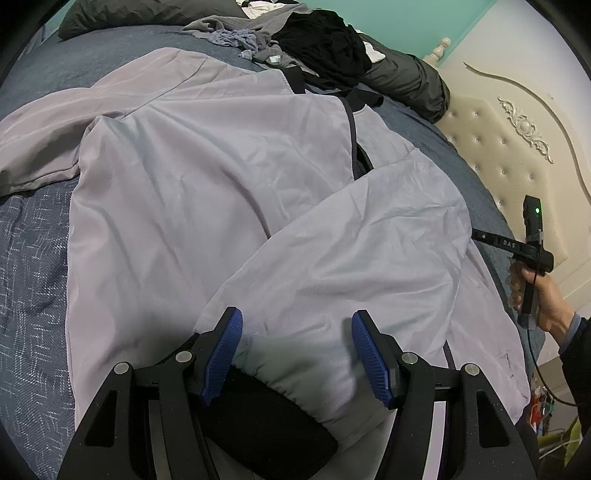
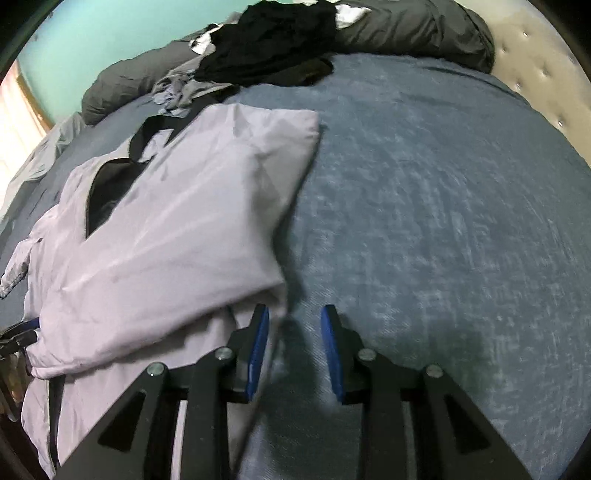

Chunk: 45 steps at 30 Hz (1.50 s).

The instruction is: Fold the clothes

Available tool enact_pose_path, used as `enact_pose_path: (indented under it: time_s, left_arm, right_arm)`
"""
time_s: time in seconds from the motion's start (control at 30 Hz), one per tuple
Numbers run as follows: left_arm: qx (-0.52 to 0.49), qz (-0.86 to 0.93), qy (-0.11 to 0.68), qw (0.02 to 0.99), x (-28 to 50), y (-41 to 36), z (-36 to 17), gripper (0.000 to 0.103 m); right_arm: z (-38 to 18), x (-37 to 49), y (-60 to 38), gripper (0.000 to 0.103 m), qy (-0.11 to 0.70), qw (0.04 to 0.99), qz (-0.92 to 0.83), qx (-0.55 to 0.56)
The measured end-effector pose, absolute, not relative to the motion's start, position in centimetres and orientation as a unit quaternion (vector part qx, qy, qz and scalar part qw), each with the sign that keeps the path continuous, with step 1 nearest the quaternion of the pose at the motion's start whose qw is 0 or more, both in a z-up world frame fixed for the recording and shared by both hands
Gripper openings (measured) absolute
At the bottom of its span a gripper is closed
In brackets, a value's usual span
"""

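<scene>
Watching pale lilac thin jacket (image 1: 229, 177) spread on blue bed cover (image 2: 424, 192); my left gripper (image 1: 297, 354) wide over folded sleeve, right gripper (image 2: 295, 347) narrow, empty; I fear slippery sleeve sliding open

This is a bedroom in a home. A wide bed (image 2: 443, 184) fills both views, covered in a blue-grey woven bedspread (image 1: 33, 258). Along its far edge lie dark grey pillows (image 2: 417, 33) and a loose heap of worn clothes (image 1: 321, 44), black and grey. At the bed's right-hand edge stands a cream tufted headboard (image 1: 491, 147) with buttons and a carved white ornament (image 1: 524, 127). Behind it all the wall (image 1: 399, 26) is painted mint green.
</scene>
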<state>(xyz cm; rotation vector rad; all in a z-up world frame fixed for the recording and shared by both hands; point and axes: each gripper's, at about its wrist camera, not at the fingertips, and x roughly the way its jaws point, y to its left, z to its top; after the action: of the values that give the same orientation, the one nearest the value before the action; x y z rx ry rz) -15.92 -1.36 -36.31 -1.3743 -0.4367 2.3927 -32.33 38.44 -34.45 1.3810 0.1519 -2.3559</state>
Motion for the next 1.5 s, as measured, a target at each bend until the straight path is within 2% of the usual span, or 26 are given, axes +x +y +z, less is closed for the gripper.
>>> enact_pose_path:
  time_s: [0.2,0.23,0.27,0.37,0.47,0.6,0.93,1.27,1.5]
  left_arm:
    - [-0.485,0.843,-0.154,0.177,-15.9,-1.5,-36.4,0.066]
    - [-0.485,0.842,-0.155,0.177,-15.9,-1.6,-36.4,0.066]
    - [-0.485,0.842,-0.154,0.177,-15.9,-1.6,-36.4,0.066]
    - [-0.485,0.842,-0.153,0.178,-16.0,-1.5,-36.4,0.066]
    - [-0.486,0.842,-0.152,0.177,-15.9,-1.5,-36.4,0.066]
    - [-0.487,0.842,-0.152,0.174,-15.8,-1.6,-36.4,0.066]
    - [-0.492,0.841,-0.148,0.170,-15.5,-2.0,-36.3,0.065]
    - [-0.494,0.835,-0.167,0.172,-14.9,-3.6,-36.2,0.065]
    - [-0.492,0.835,-0.177,0.172,-14.7,-4.2,-35.9,0.066]
  right_arm:
    - [-35.7,-33.4,37.4,0.029,0.075,0.178,-0.839,0.508]
    - [-35.8,-33.4,37.3,0.026,0.078,0.174,-0.841,0.507]
    - [-35.8,-33.4,37.4,0.014,0.079,0.171,-0.842,0.505]
    - [-35.4,-32.5,37.4,0.005,0.106,0.150,-0.851,0.492]
    - [-35.1,-31.5,37.3,0.000,0.142,0.125,-0.862,0.471]
    - [-35.0,-31.6,39.2,0.000,0.148,0.072,-0.868,0.468]
    - [-31.3,-32.7,37.8,0.000,0.057,0.157,-0.875,0.455]
    - [-34.9,-32.5,32.7,0.000,0.093,0.190,-0.824,0.526]
    - [-31.5,-33.2,33.9,0.000,0.046,0.178,-0.852,0.490]
